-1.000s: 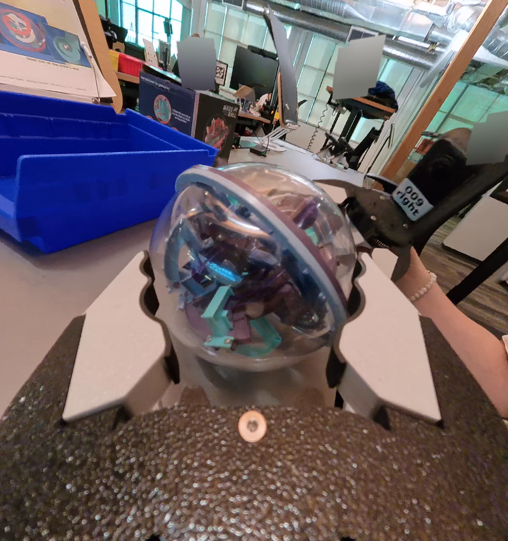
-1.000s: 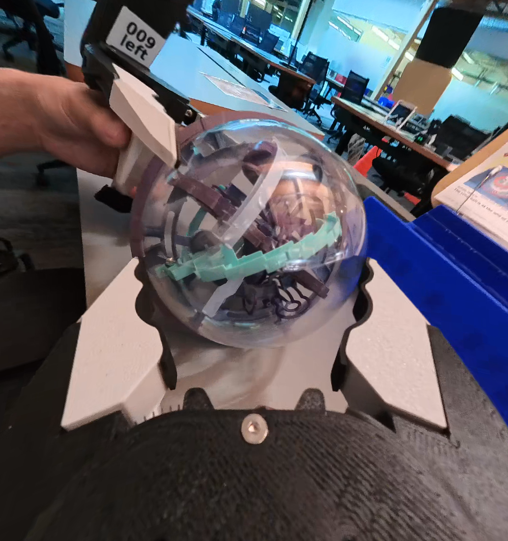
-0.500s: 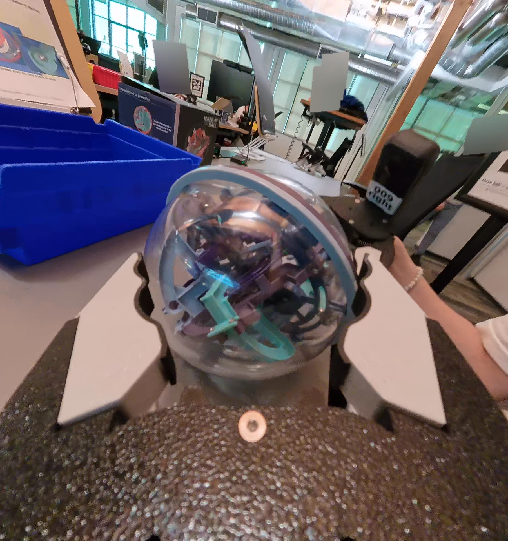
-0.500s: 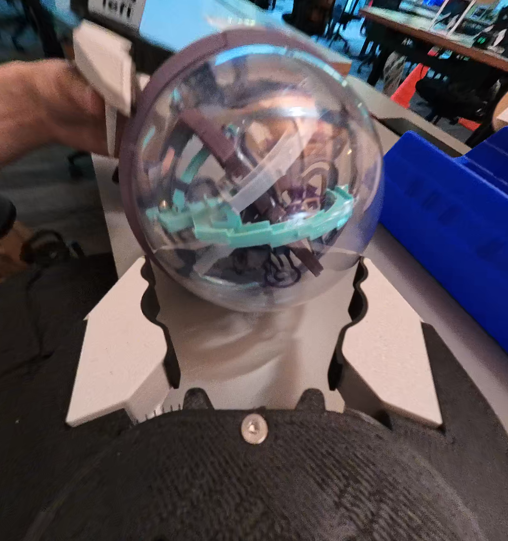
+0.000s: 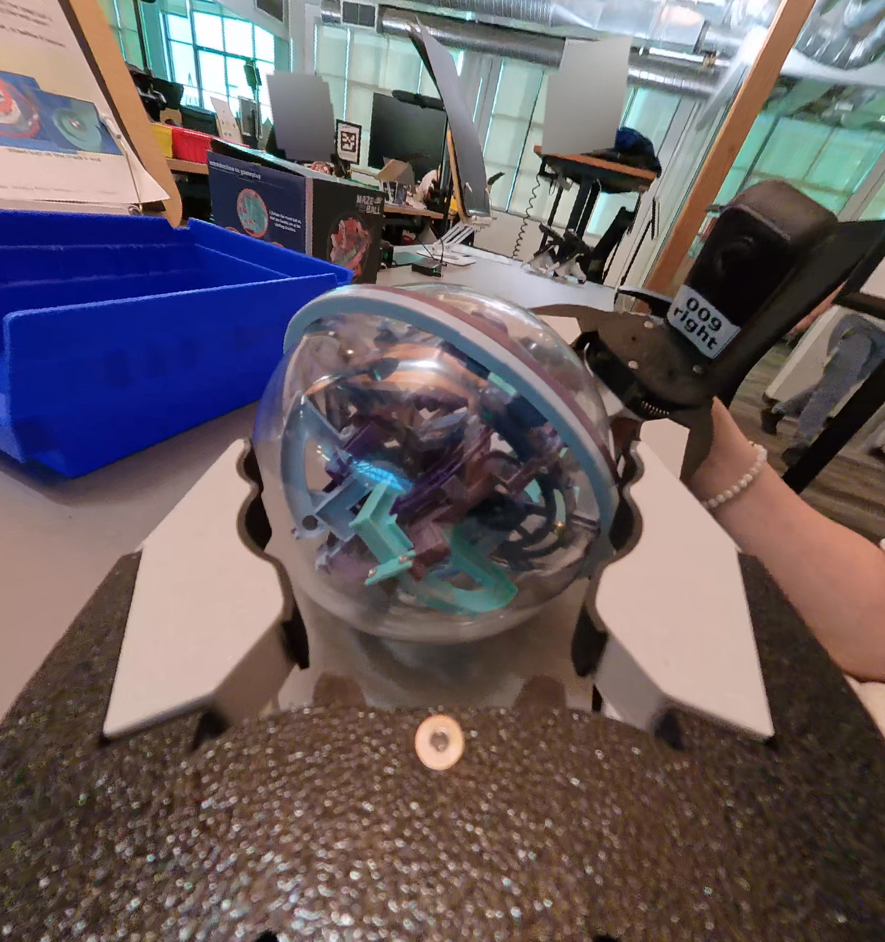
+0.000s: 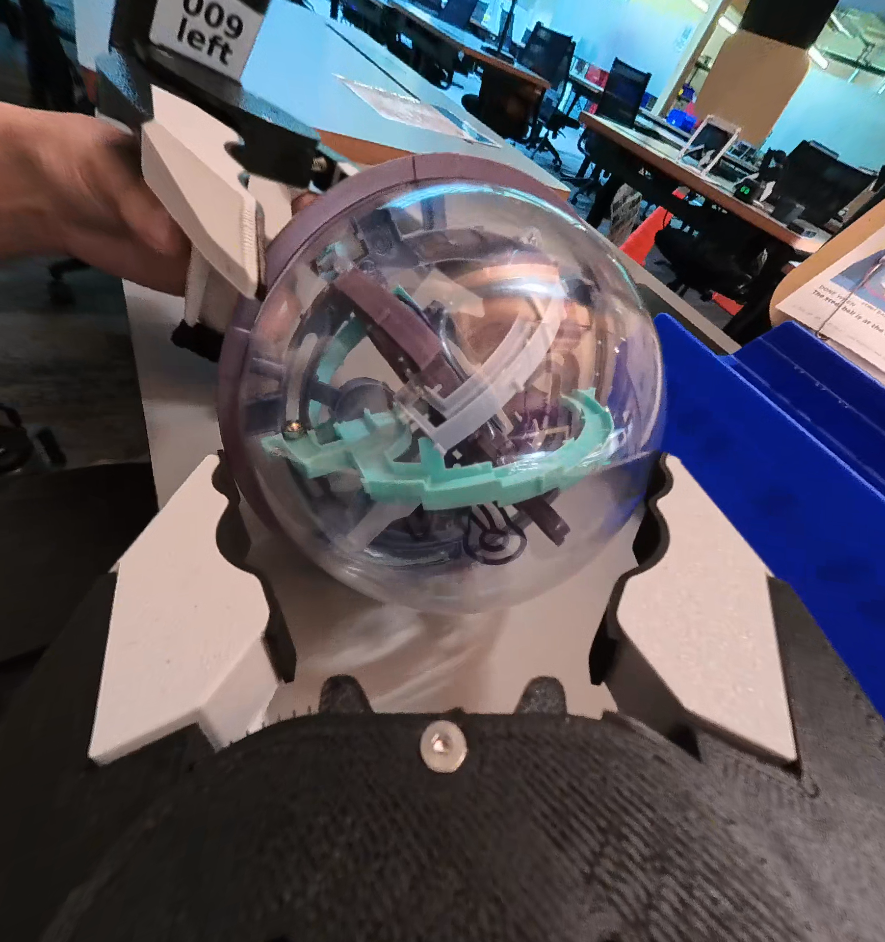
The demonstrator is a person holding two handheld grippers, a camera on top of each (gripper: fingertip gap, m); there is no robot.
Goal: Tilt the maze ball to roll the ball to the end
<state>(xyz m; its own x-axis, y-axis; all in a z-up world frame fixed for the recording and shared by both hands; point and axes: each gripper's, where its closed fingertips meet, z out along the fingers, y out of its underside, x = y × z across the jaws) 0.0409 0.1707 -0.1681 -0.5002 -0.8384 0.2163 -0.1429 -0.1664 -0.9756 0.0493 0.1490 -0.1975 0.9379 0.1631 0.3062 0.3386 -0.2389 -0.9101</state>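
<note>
The maze ball [image 5: 430, 459] is a clear sphere with teal, purple and grey tracks inside and a ring around its middle. My left gripper [image 5: 435, 489] is shut on it, a pad pressing each side. My right gripper [image 6: 438, 489] grips the same ball [image 6: 445, 387] from the opposite side, pads against the shell and ring. The ball hangs just above the grey table [image 5: 48, 535]. A small steel ball [image 6: 293, 429] sits at the left end of the teal track. The right gripper's body [image 5: 654, 357] shows behind the ball, and a left finger [image 6: 201, 204] rests on the ring.
A blue bin [image 5: 99, 331] stands close on the table, to the right in the right wrist view [image 6: 787, 459]. A dark game box [image 5: 298, 214] and a printed sheet on a board [image 5: 38, 127] stand behind it. A person's arm [image 5: 812, 560] is at the right.
The ball has been tilted and turned between the two grippers. In the right wrist view it rose and then dropped back. The inner tracks have rotated. Both grips have stayed on the ball.
</note>
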